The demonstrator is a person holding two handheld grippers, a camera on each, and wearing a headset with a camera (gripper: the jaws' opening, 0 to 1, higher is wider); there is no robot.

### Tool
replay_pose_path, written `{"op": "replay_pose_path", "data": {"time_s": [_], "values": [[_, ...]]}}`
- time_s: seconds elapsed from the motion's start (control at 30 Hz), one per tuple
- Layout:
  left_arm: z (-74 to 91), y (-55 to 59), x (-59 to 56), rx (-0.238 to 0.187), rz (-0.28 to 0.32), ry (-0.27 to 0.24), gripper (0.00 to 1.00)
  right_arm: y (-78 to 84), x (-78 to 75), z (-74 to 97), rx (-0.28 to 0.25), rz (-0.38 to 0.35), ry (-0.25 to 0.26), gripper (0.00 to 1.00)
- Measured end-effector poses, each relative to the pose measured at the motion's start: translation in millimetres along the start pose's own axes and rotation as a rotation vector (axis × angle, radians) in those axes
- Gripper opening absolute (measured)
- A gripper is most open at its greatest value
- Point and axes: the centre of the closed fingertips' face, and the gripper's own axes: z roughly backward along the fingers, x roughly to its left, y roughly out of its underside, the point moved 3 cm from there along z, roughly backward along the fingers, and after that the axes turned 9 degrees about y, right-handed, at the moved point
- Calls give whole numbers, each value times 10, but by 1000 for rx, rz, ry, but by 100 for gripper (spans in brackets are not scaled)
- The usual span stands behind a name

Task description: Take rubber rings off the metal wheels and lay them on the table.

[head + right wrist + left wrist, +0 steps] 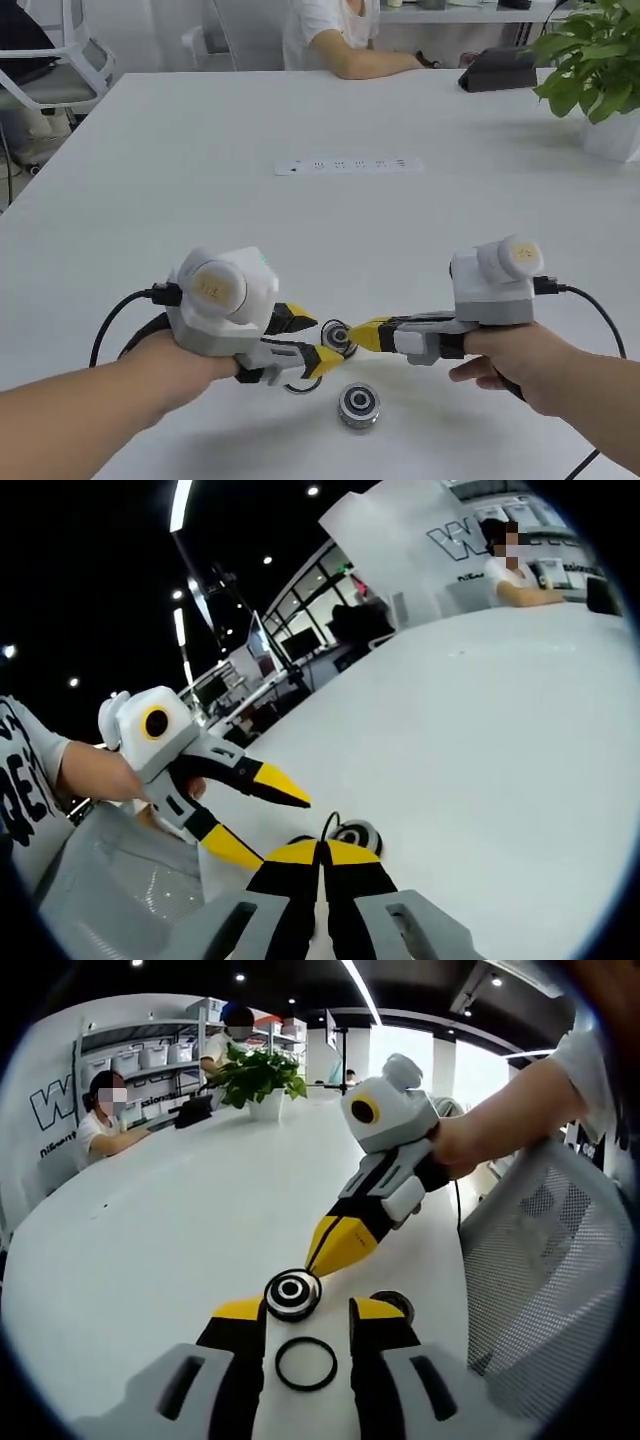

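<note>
Rubber ring [329, 823] nipped in closed right tool [322, 847] — wheel [360, 835] half hidden behind; left tool [310, 1307] gapes wide.

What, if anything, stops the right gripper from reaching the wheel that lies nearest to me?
Probably nothing, so yes, it looks reachable. The nearest wheel lies uncovered on the table, close to the right gripper; the left gripper sits to one side.
</note>
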Motion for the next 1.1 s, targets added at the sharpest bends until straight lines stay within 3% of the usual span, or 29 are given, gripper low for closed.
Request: {"op": "replay_pose_path", "data": {"time_s": [0.4,0.8,1.1], "values": [[190,-81,-62,-45,-5,0,42,-20,48,15,-4,-3,-13,0],[353,-39,-111,-49,-17,-10,54,-43,131,31,-11,-7,-36,0],[438,-94,-161,-85,-8,-13,60,-47,247,13,-8,-5,-67,0]]}}
